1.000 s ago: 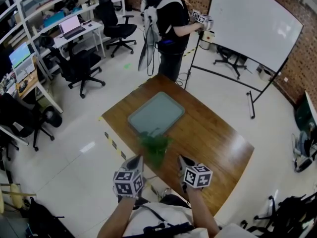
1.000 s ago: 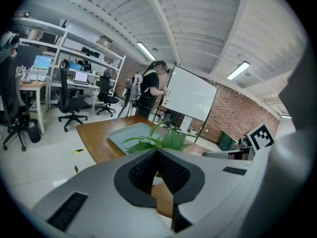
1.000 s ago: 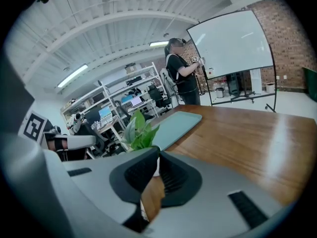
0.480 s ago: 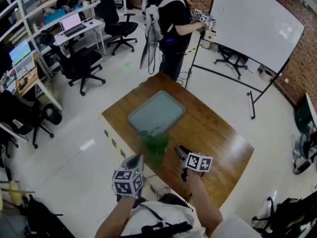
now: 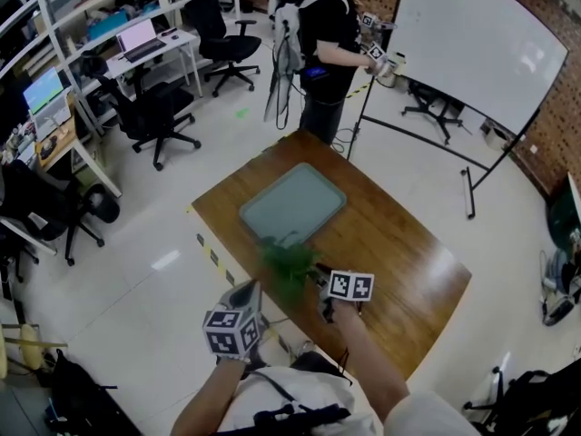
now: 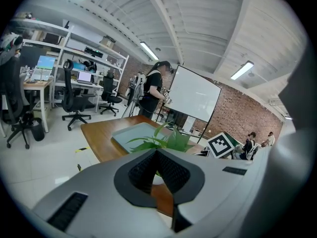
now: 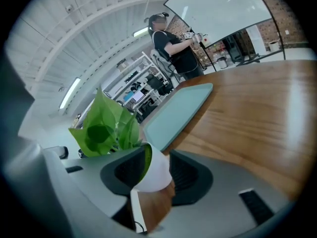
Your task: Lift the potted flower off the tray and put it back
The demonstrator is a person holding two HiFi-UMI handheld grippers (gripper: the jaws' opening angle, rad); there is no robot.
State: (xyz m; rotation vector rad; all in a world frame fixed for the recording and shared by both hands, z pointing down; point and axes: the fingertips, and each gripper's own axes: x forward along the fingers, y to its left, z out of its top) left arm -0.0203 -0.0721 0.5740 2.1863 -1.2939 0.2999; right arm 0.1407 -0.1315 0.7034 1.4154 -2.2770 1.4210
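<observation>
The potted flower (image 5: 289, 263), green leaves in a small white pot (image 7: 156, 175), stands on the wooden table (image 5: 399, 252) near its front edge, off the pale green tray (image 5: 292, 204). My right gripper (image 5: 320, 277) reaches the pot from the right. Its jaws are opening, and the pot sits between the pads without being squeezed. In the right gripper view the tray (image 7: 178, 110) lies just beyond the leaves. My left gripper (image 5: 247, 292) hovers left of the plant off the table's front edge, its tips together. The leaves (image 6: 166, 140) show over those tips.
A person (image 5: 329, 39) stands at the table's far end beside a whiteboard on a stand (image 5: 467, 48). Office chairs (image 5: 150, 116) and desks with screens line the left side. Yellow-black floor tape (image 5: 211, 254) runs along the table's left edge.
My right gripper has moved forward and down to the plant, rolled, and its jaws have opened around the pot. The left gripper and the plant have stayed put.
</observation>
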